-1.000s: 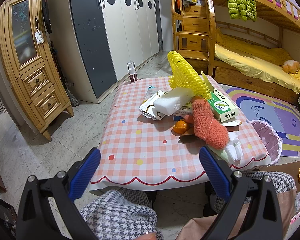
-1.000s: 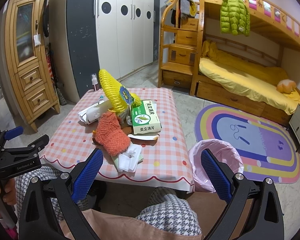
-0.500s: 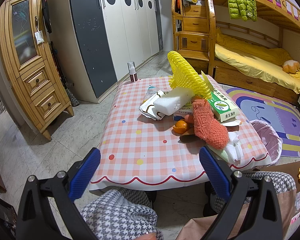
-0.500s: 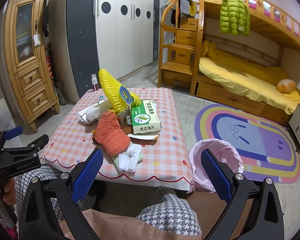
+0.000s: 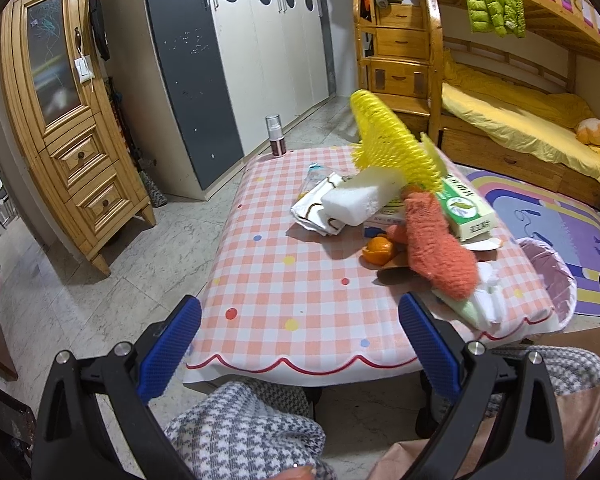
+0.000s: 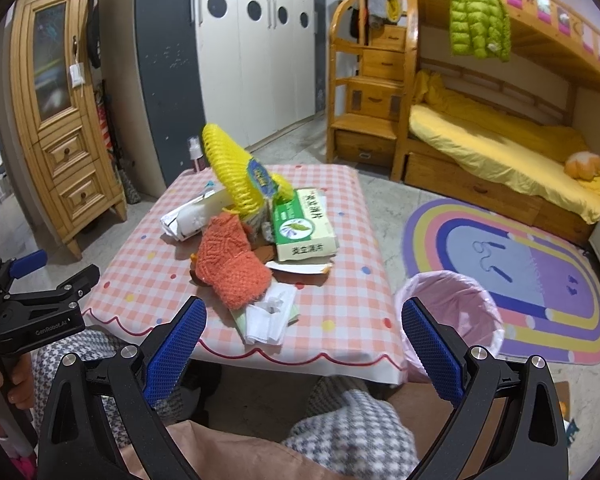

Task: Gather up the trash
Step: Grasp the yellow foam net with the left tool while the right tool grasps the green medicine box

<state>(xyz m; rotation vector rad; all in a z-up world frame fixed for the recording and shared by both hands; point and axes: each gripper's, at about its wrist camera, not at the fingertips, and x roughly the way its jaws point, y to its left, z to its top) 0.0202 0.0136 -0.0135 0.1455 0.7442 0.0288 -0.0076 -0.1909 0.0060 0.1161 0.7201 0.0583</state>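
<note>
Both grippers, left (image 5: 300,336) and right (image 6: 302,338), hang with jaws spread wide, holding nothing. The trash pile (image 6: 256,236) (yellow foam net, green box, orange knit, crumpled tissues) sits heaped toward the table's (image 6: 340,320) right edge, above the pink-lined bin (image 6: 448,312).

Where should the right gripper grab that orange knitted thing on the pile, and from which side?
Grip the orange knitted piece at its near, lower end, coming from above on the operator's side with the right gripper. That end droops free over the white tissues, while the far end is tucked under the yellow foam net.
</note>
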